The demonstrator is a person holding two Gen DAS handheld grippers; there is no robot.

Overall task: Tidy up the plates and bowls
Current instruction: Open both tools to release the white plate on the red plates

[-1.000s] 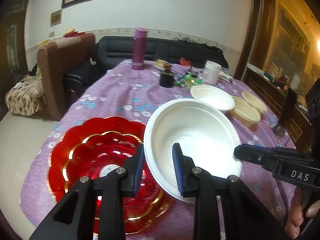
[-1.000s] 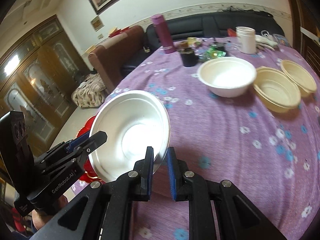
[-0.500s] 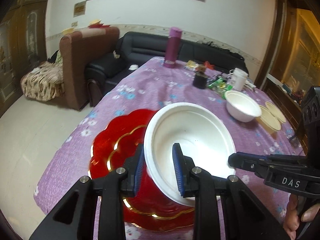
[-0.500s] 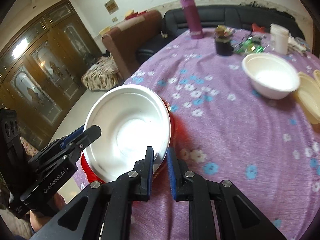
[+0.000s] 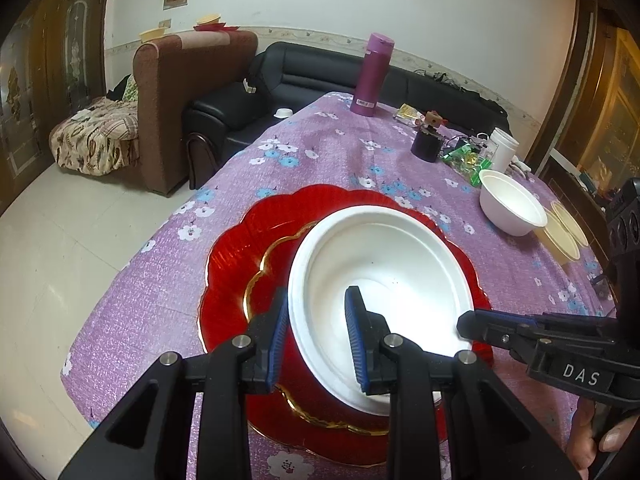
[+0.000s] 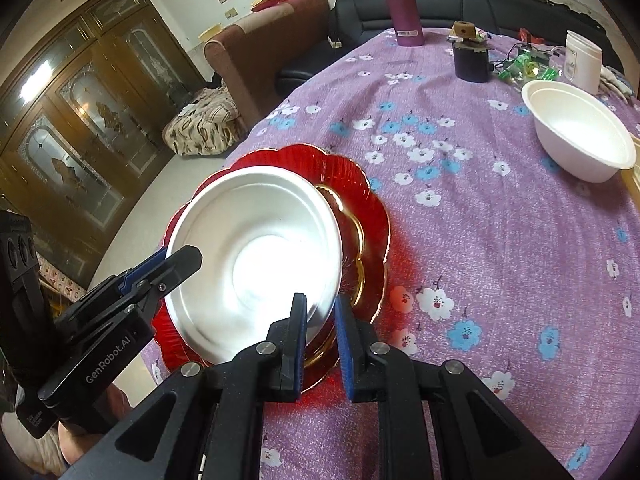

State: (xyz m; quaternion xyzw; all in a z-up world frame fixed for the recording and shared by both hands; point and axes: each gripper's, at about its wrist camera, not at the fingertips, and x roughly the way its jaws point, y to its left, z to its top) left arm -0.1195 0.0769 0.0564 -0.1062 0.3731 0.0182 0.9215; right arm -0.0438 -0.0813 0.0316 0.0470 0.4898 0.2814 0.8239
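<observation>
A large white bowl is held level over a red scalloped plate with gold trim on the purple flowered tablecloth. My left gripper is shut on the bowl's near-left rim. My right gripper is shut on the bowl's opposite rim; it shows at the right of the left wrist view. In the right wrist view the bowl covers the middle of the red plate, and the left gripper holds its left rim. I cannot tell whether the bowl touches the plate.
A smaller white bowl and two cream bowls stand at the right. A purple flask, a dark cup, a white jar and green wrappers stand at the far end. The table's left edge drops to the floor.
Both grippers carried the white bowl left, from beside the red plate to directly over its middle, and lowered it. Both stayed shut on the rim.
</observation>
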